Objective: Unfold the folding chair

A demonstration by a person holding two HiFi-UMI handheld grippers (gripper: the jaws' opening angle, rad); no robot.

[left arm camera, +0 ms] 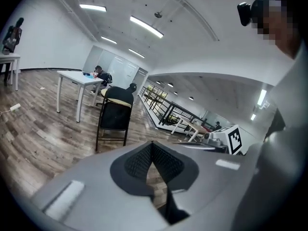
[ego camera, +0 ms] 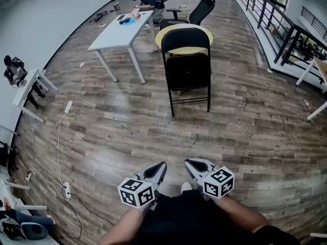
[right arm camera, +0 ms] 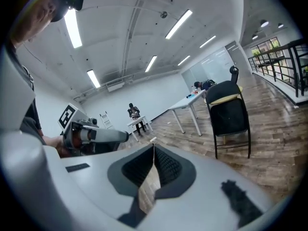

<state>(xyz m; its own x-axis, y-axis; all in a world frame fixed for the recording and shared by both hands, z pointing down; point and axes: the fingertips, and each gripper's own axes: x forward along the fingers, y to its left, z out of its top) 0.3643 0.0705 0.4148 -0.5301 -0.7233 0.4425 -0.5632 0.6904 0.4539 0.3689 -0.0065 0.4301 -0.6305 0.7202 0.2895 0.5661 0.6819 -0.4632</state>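
A black folding chair (ego camera: 187,68) stands folded and upright on the wood floor, well ahead of me. It also shows in the left gripper view as the chair (left arm camera: 115,115) and in the right gripper view as the chair (right arm camera: 229,114). My left gripper (ego camera: 162,166) and right gripper (ego camera: 188,163) are held close to my body, side by side, both shut with nothing between the jaws. Both point toward the chair, far short of it.
A round yellow table (ego camera: 174,34) and a black office chair (ego camera: 199,11) stand just behind the folding chair. A white table (ego camera: 120,32) with a person seated at it is at back left. A railing (ego camera: 265,14) runs along the right. A cable and power strip (ego camera: 65,190) lie at left.
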